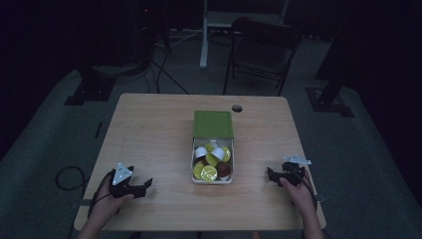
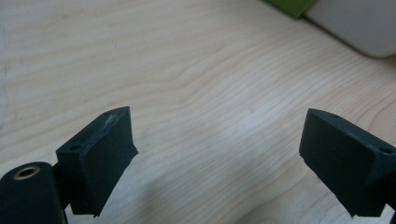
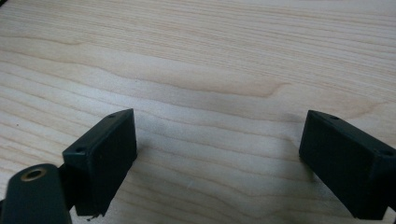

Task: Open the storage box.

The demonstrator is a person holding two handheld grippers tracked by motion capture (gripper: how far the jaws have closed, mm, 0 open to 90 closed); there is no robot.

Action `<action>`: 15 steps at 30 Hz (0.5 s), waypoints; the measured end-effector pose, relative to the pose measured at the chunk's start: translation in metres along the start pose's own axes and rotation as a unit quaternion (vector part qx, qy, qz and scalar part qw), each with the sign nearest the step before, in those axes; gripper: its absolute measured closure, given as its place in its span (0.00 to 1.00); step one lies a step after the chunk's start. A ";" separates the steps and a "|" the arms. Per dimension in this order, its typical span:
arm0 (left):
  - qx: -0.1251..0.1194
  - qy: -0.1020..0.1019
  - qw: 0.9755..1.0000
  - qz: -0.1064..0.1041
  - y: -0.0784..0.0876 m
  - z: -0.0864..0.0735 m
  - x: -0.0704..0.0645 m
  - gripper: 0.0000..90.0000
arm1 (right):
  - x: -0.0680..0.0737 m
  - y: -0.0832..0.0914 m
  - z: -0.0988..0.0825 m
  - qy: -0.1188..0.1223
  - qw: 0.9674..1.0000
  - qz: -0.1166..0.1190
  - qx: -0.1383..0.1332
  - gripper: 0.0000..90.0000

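1. Left gripper [image 1: 144,185] rests near the counter's [image 1: 149,129] near-left corner, jaws wide, nothing between.
2. Right gripper [image 1: 271,175] by the near-right corner, jaws wide too.
3. Capsule box [image 1: 212,172] sits mid-counter, between both.

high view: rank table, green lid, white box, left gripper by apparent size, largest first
1. table
2. green lid and white box: look about alike, the box being nearer the camera, so unranked
3. left gripper, smallest

The high view is dim, its surroundings nearly black; both gripper views are brighter, perhaps slightly soft up close.
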State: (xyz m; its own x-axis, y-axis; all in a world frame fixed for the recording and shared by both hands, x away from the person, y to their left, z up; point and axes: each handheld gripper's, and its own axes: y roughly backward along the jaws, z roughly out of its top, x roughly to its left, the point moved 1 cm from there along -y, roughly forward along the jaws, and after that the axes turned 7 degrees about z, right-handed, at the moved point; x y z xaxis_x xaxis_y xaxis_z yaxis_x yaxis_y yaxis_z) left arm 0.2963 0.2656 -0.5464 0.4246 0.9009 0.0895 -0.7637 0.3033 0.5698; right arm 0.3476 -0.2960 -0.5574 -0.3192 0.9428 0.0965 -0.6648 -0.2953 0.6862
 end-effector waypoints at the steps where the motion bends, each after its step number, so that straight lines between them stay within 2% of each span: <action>1: 0.003 0.000 1.000 0.000 -0.001 0.000 0.001 0.12 | 0.000 0.000 0.000 0.000 1.000 0.000 0.000 0.12; 7: 0.026 0.000 1.000 -0.012 -0.004 0.001 0.003 0.11 | 0.000 0.000 0.000 0.000 1.000 0.000 0.000 0.12; 15: 0.063 0.003 0.998 0.004 -0.008 0.001 0.005 0.11 | 0.000 0.000 0.000 0.000 1.000 0.000 0.001 0.12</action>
State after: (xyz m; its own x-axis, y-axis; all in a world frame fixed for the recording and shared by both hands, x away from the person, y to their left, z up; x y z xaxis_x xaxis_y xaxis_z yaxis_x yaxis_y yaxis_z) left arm 0.3051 0.2673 -0.5502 0.4156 0.9050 0.0905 -0.7003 0.2549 0.6667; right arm 0.3476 -0.2959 -0.5574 -0.3183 0.9430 0.0966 -0.6641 -0.2946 0.6872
